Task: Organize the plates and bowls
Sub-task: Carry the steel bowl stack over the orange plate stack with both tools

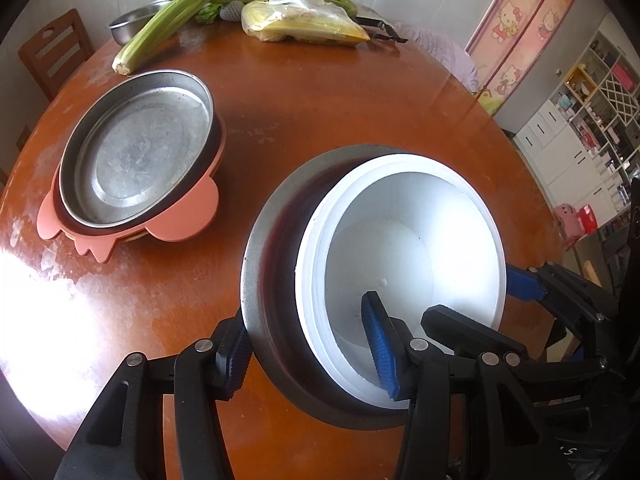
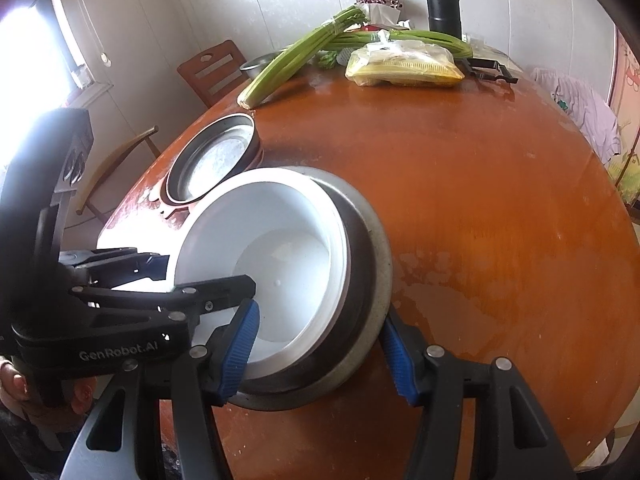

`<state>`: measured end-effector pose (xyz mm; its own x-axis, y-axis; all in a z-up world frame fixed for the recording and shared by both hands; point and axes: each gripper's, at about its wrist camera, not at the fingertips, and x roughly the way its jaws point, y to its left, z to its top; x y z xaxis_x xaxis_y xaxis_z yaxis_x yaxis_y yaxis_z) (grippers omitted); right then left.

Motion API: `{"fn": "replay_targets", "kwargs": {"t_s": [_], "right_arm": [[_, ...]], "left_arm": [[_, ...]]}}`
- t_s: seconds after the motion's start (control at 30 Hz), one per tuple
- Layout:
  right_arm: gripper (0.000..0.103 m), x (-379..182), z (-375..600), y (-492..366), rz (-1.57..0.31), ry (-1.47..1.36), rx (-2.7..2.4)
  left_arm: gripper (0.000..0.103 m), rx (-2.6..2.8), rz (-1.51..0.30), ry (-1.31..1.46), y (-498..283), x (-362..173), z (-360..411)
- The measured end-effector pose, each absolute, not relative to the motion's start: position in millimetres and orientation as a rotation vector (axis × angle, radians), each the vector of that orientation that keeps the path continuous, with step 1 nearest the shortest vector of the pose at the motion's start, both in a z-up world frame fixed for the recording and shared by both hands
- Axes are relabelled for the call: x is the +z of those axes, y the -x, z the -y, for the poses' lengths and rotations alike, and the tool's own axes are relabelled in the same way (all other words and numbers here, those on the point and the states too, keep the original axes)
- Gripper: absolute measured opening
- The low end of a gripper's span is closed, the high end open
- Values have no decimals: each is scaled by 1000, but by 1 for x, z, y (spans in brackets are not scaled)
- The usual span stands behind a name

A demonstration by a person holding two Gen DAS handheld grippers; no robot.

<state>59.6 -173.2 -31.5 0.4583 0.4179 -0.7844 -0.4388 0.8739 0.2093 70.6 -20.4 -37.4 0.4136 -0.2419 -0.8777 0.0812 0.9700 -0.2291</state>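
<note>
A white bowl point(image 1: 404, 256) sits nested in a steel bowl point(image 1: 272, 248) at the near edge of the round wooden table point(image 1: 340, 92). My left gripper point(image 1: 308, 344) straddles the near rims of both bowls, one finger outside the steel wall and one inside the white bowl. My right gripper point(image 2: 320, 344) straddles the same stack point(image 2: 280, 252) from the other side, one finger inside the white bowl and one outside the steel rim point(image 2: 380, 264). Whether either one clamps is unclear. A steel plate point(image 1: 140, 152) rests on a pink plate point(image 1: 184, 216) to the left.
Celery stalks point(image 1: 180, 12), a plastic bag of yellow food point(image 1: 304, 20), a small steel bowl point(image 1: 132, 20) and a black flask point(image 2: 442, 0) crowd the far side. A wooden chair point(image 1: 52, 52) stands past the left edge. Shelves point(image 1: 592, 120) line the right wall.
</note>
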Motion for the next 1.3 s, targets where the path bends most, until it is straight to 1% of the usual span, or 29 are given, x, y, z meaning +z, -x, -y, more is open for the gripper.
{"fn": "replay_targets", "kwargs": {"t_s": [0.67,1.3], "right_arm": [[60,-22,178,-61,-932,3,536],[60,8,159,-71,-870,31,555]], "left_arm": [[52,-192,-1098,150,-73,-22,22],[52,-173,-1028,173,-80,9,-3]]}}
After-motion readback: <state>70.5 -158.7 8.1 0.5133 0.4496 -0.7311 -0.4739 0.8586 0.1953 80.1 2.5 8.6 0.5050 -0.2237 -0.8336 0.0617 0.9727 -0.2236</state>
